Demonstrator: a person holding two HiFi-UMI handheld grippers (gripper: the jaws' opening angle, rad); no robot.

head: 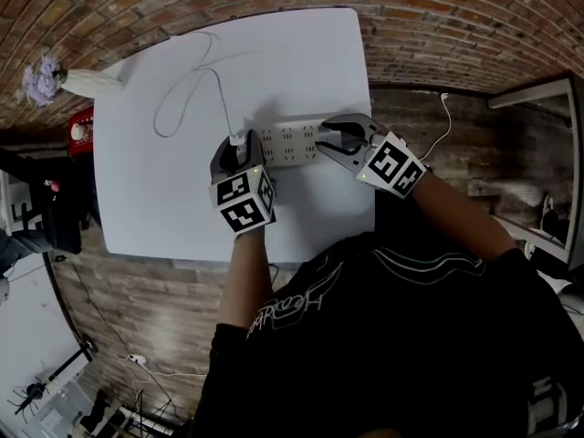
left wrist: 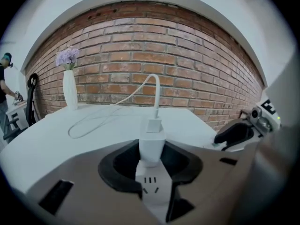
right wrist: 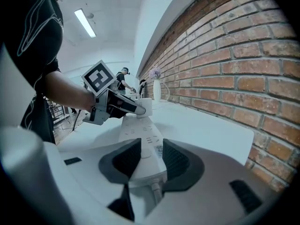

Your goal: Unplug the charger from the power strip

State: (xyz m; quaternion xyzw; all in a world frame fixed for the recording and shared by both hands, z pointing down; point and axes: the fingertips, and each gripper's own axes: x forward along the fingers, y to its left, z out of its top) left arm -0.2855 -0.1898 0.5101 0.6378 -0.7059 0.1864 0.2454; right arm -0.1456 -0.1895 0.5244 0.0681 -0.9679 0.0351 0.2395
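Observation:
A white power strip (head: 290,142) lies across the white table (head: 164,190). At its left end a white charger (head: 239,139) stands plugged in, and its thin cable (head: 187,89) loops away over the table. My left gripper (head: 239,146) is shut on the charger: in the left gripper view the dark pads press on both sides of the charger body (left wrist: 151,142), just above the strip's sockets (left wrist: 151,184). My right gripper (head: 330,140) is shut on the strip's right end. In the right gripper view its pads clasp the sides of the strip (right wrist: 143,146), where the strip's own cord comes out.
A white vase with purple flowers (head: 57,78) stands at the table's far left corner. A brick wall (left wrist: 187,74) runs behind the table. A red object (head: 80,128) sits off the left edge. The strip's cord (head: 440,135) trails off to the right.

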